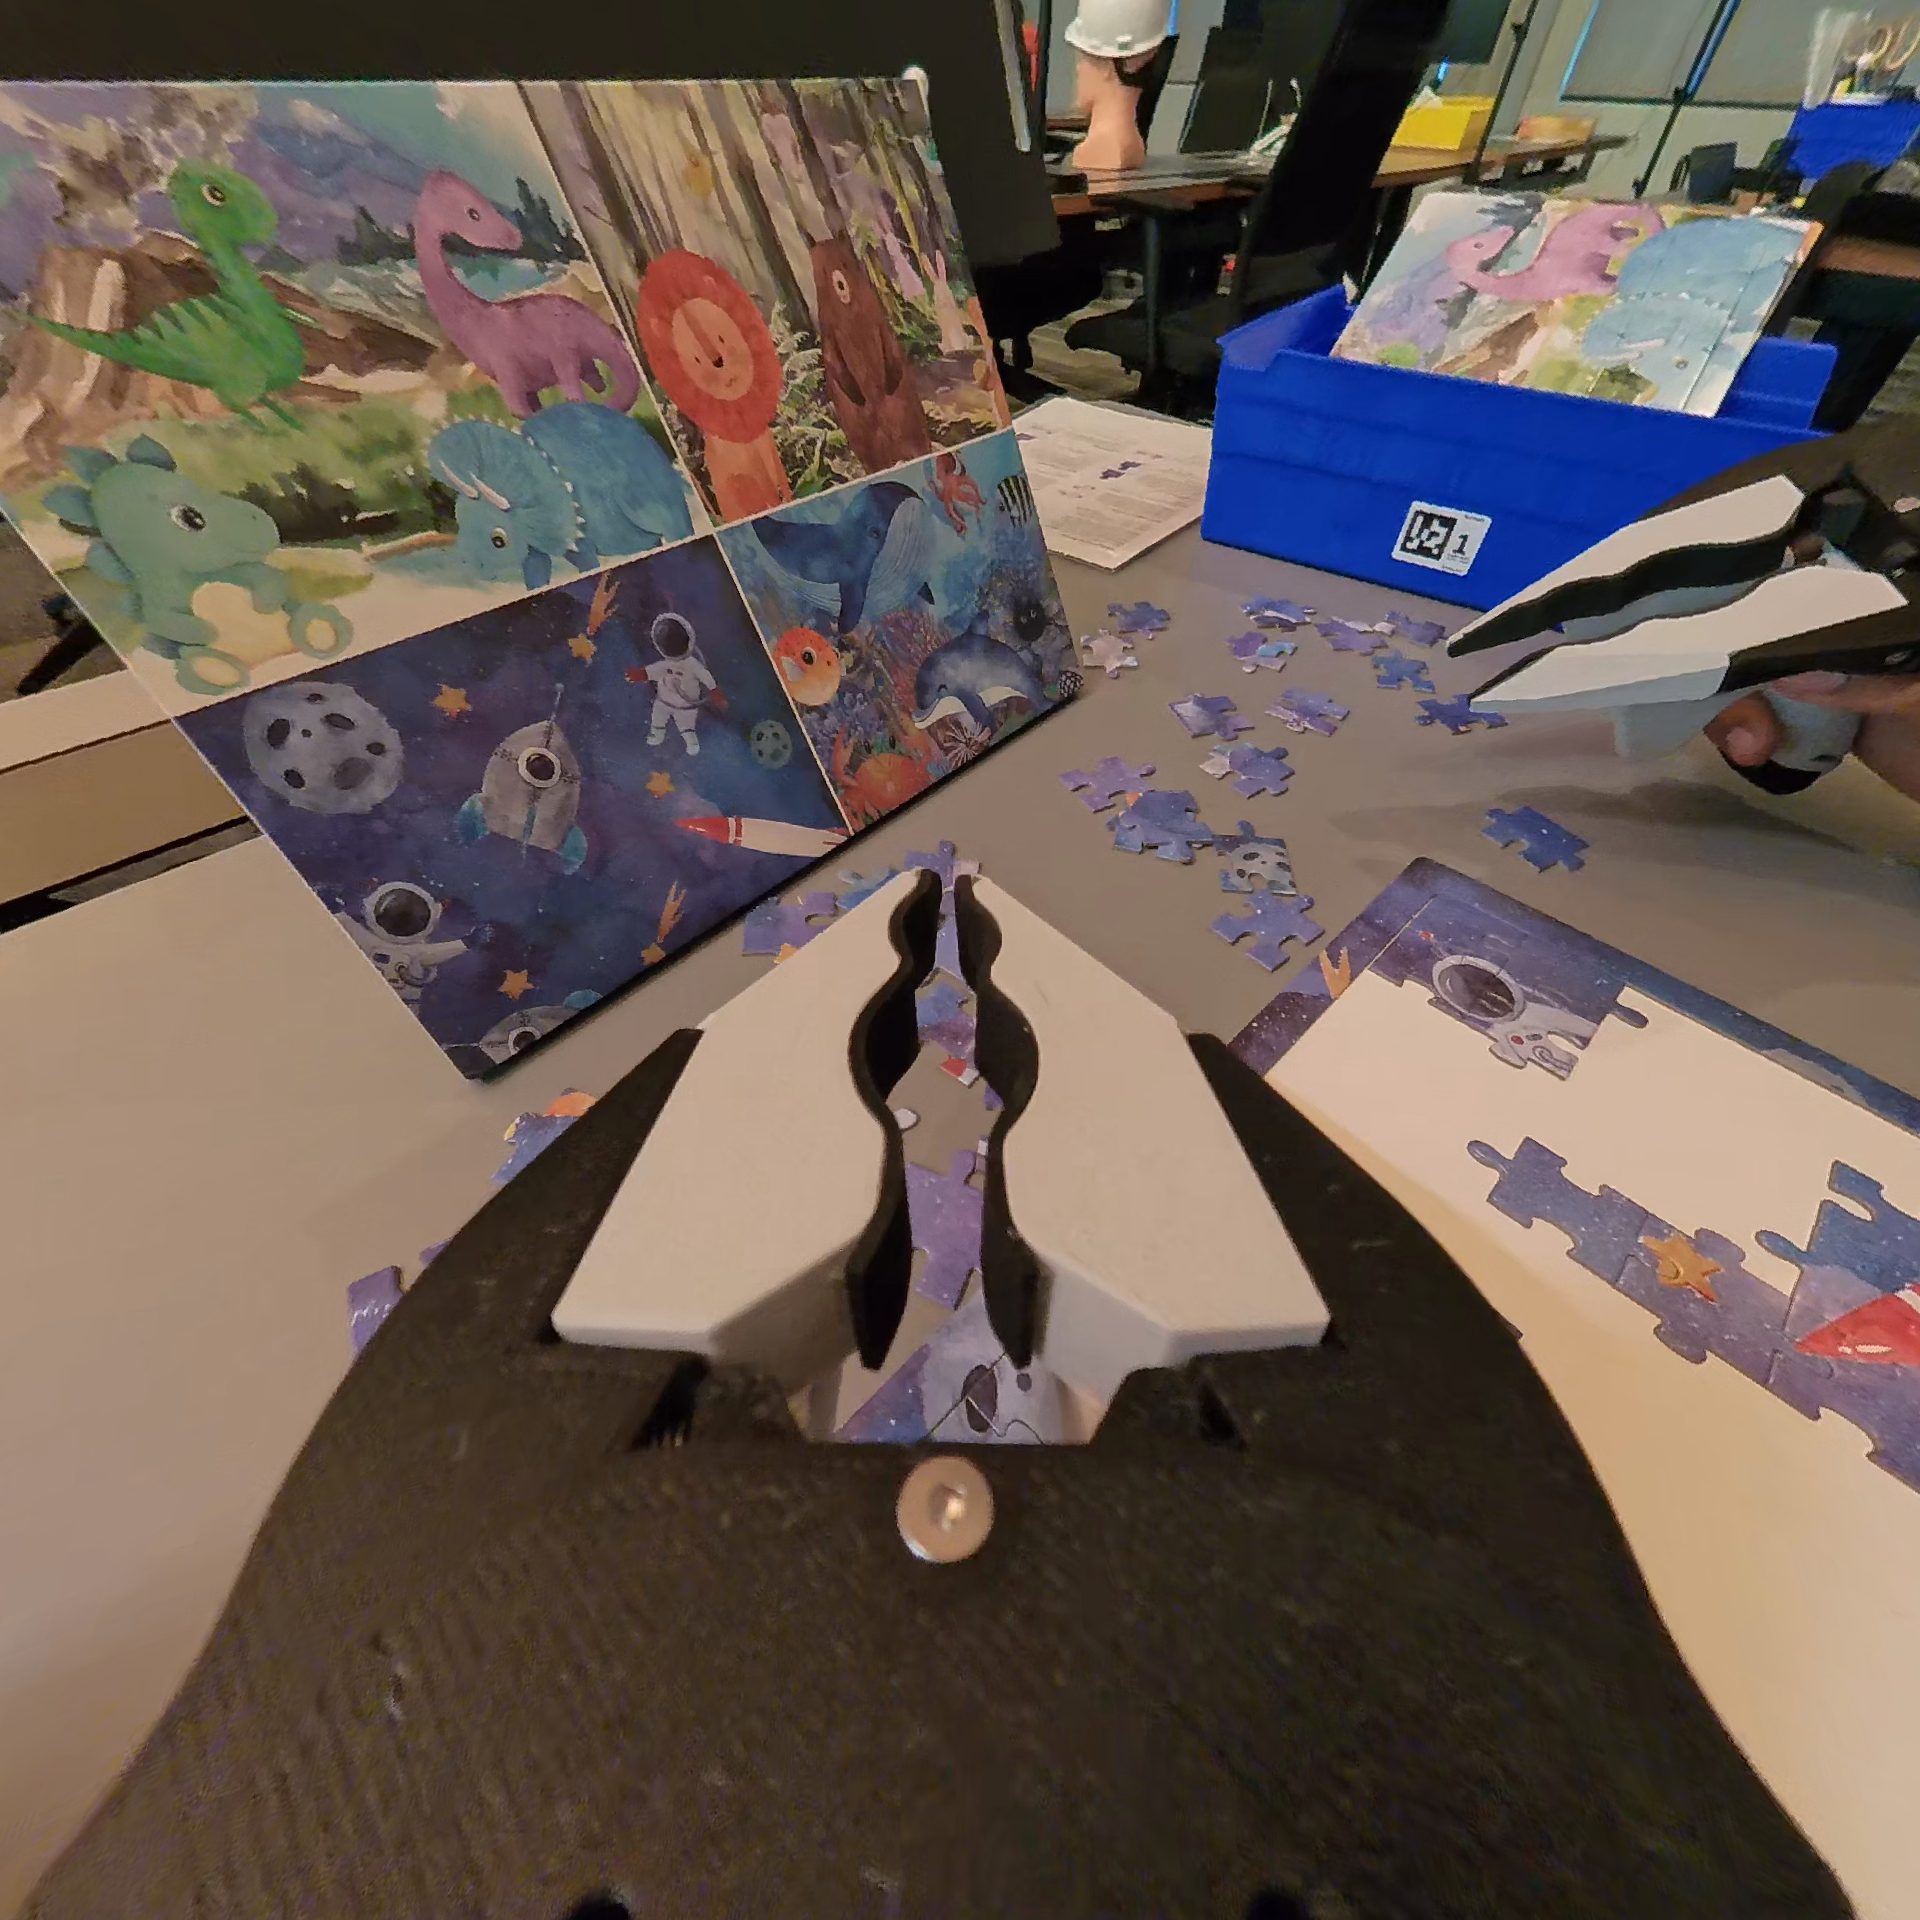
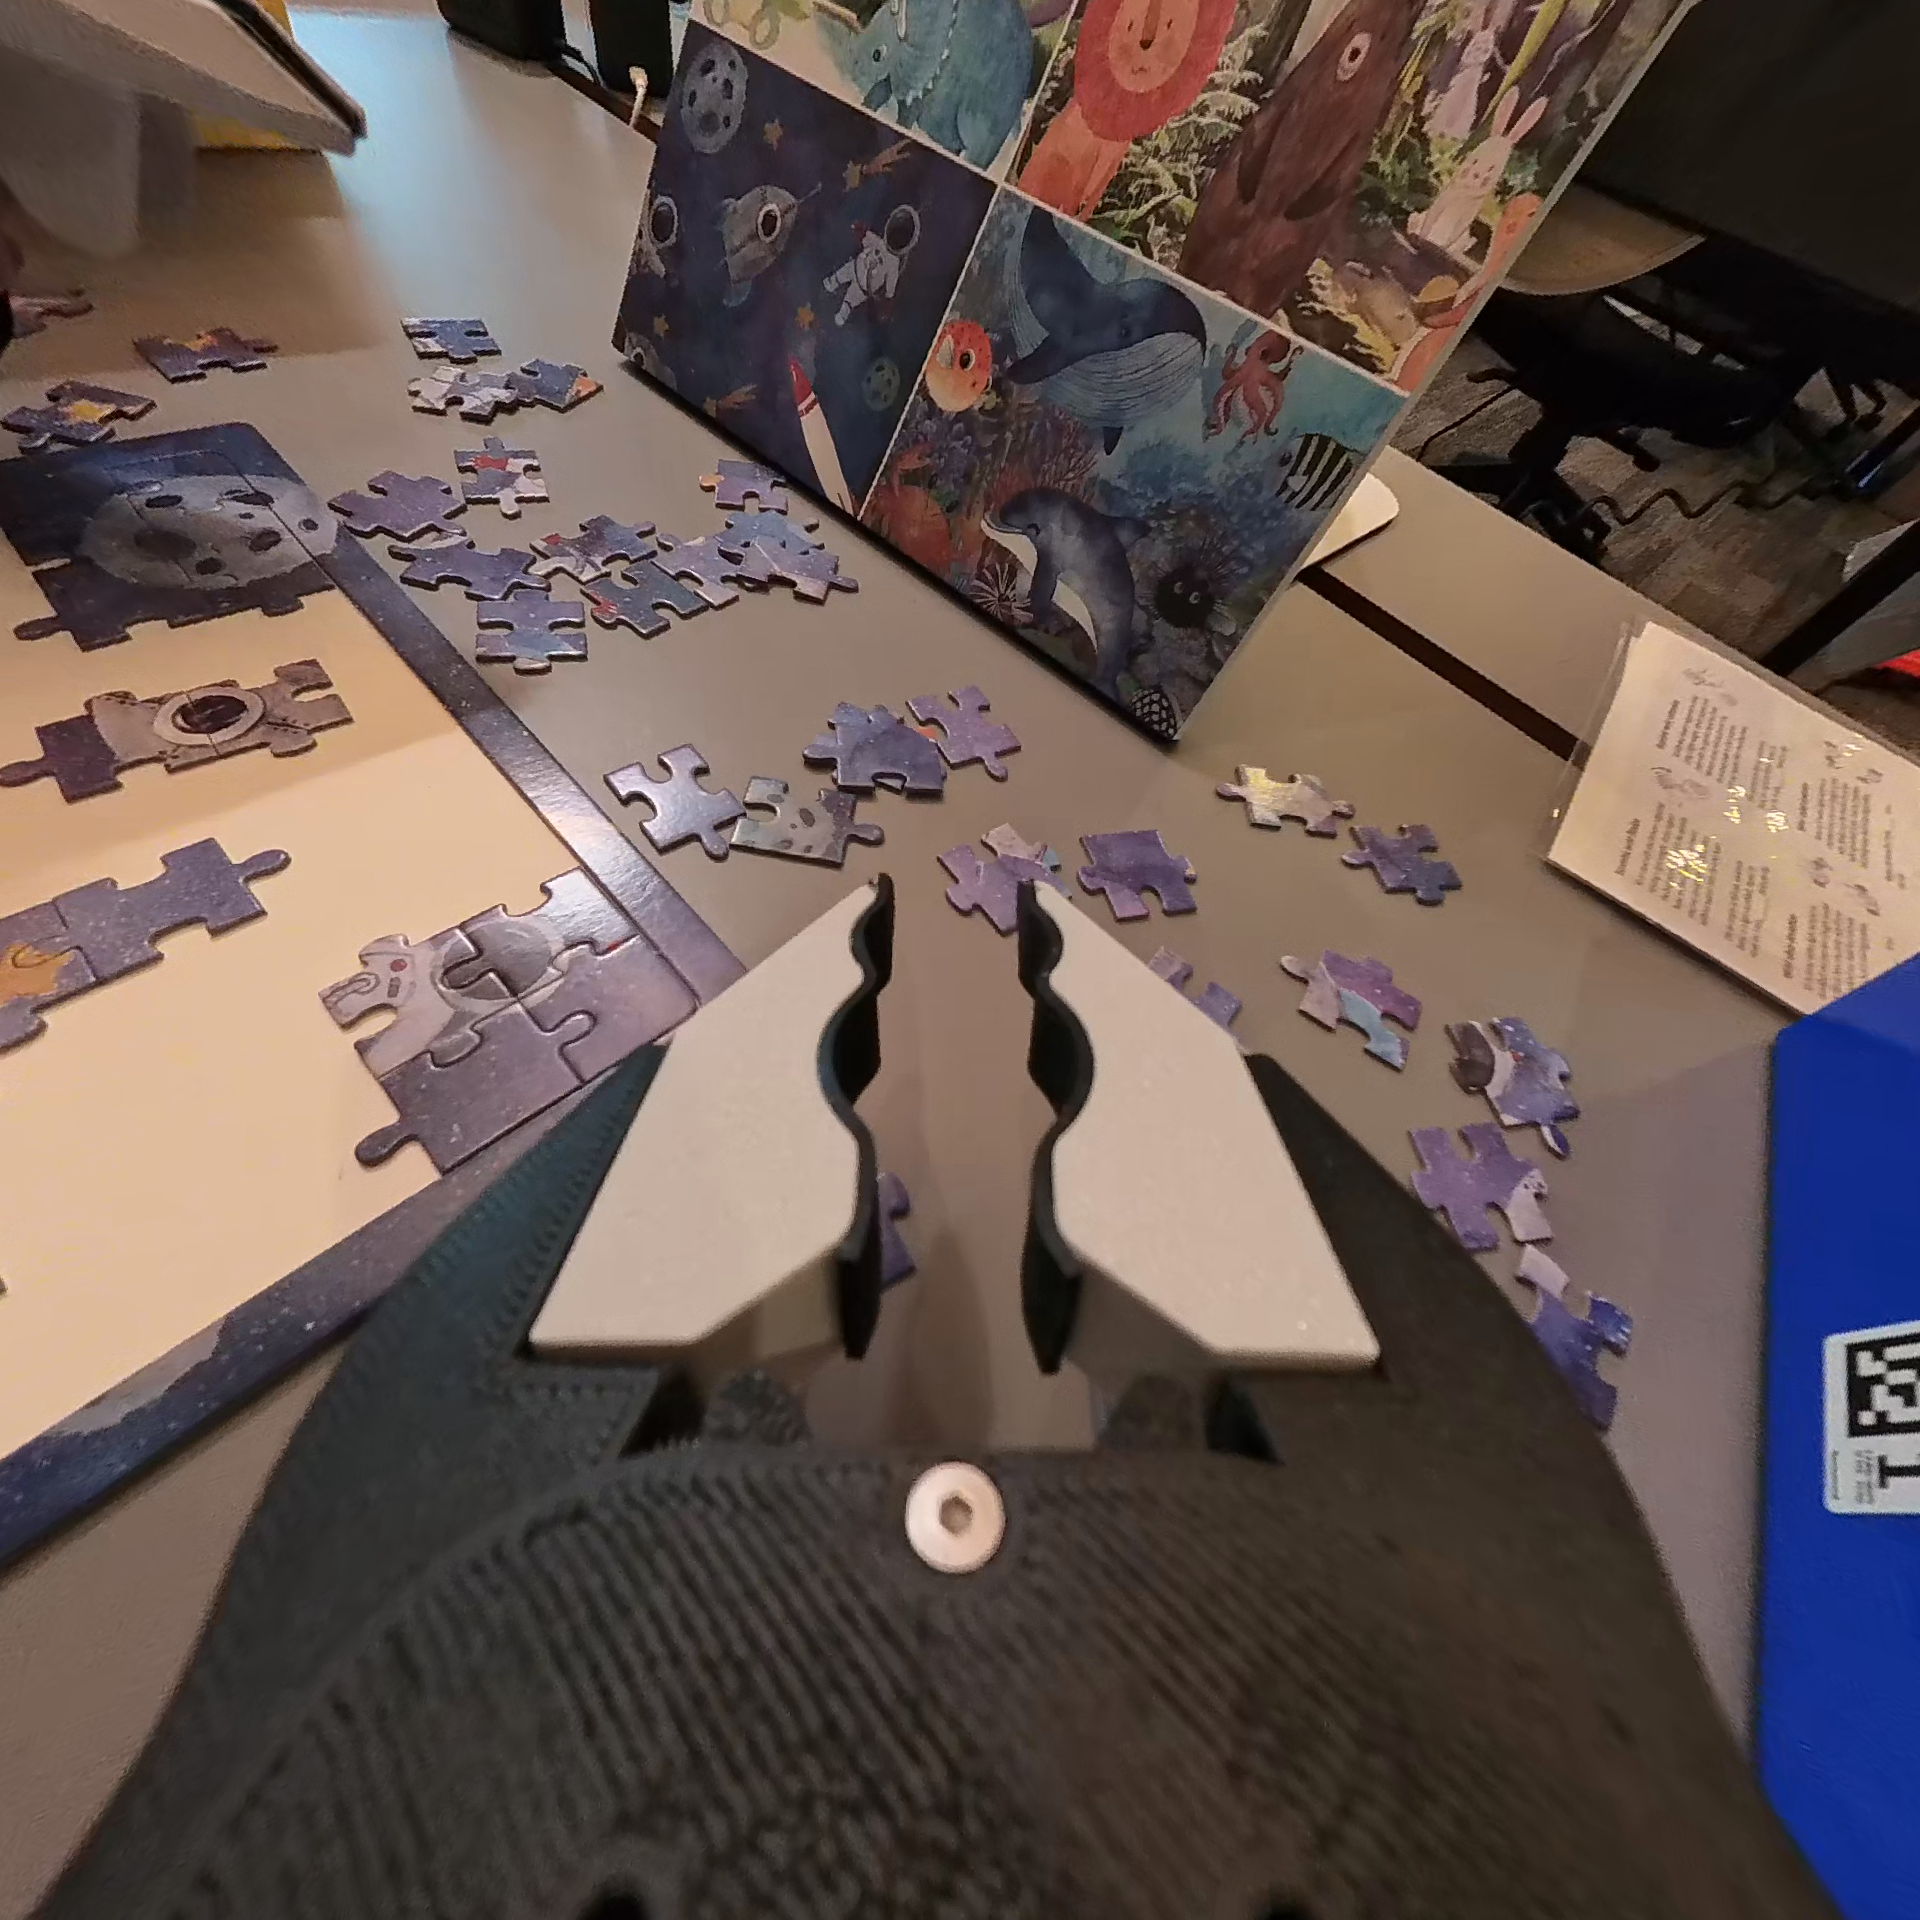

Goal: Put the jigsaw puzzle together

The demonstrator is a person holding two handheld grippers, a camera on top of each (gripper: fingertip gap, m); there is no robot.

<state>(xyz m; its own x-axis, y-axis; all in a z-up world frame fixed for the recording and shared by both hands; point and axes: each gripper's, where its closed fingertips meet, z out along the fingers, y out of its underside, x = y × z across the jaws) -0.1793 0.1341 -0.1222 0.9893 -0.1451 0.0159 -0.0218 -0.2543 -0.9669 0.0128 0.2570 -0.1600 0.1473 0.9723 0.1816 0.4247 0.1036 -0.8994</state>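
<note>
The flat cardboard puzzle tray with its dark starry border [image 2: 540, 727] is only partly filled — a moon corner, an astronaut cluster and a few joined strips sit in it, while most of its cream base stays bare. Many loose purple-blue cardboard jigsaw pieces [image 2: 675, 795] lie scattered on the smooth grey tabletop [image 2: 1143, 748]. The left gripper [image 1: 948, 883] hovers over some of them, its jaws nearly clenched with nothing pinched. The right gripper [image 2: 954, 896] has its jaws parted and empty, just beside a purple piece [image 2: 987, 873]. A glossy illustrated picture board [image 1: 520, 468] stands behind — a blue plastic bin [image 1: 1455, 468] is nearby.
</note>
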